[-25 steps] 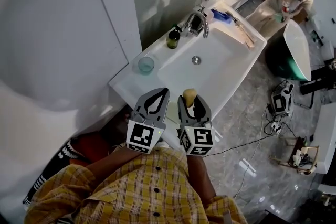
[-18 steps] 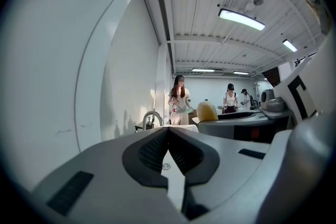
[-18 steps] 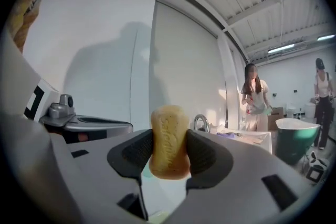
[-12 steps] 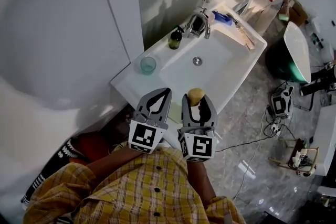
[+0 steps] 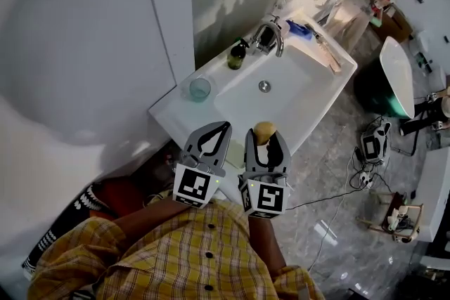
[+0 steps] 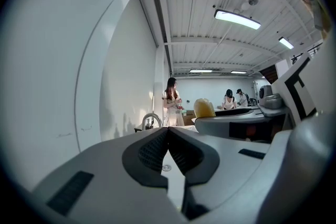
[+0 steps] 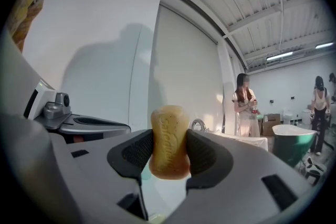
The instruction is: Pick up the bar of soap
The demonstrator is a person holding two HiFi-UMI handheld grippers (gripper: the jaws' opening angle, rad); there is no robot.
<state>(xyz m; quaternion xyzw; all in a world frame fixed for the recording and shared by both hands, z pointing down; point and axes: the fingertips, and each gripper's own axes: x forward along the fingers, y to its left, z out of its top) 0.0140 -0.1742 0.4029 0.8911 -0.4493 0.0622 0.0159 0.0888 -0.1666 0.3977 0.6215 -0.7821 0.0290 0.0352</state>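
White washbasin [image 5: 167, 112] bearing cup [image 5: 200, 89], bottle [image 5: 238, 57]

bar of soap [image 7: 169, 136] — waxy, matt, faintly speckled, with embossed lettering; ribbed dark rubbery pads [image 7: 136, 151] on the smooth grey plastic right gripper [image 7: 169, 157]; glossy white sink [image 5: 299, 91] — shiny metal faucet [image 5: 271, 35].

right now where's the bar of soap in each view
Head view: bar of soap at lower centre, in the right gripper.
Left gripper view: right of centre, poking above the right gripper.
Right gripper view: dead centre, clamped between the jaws.
Shared landmark: the faucet.
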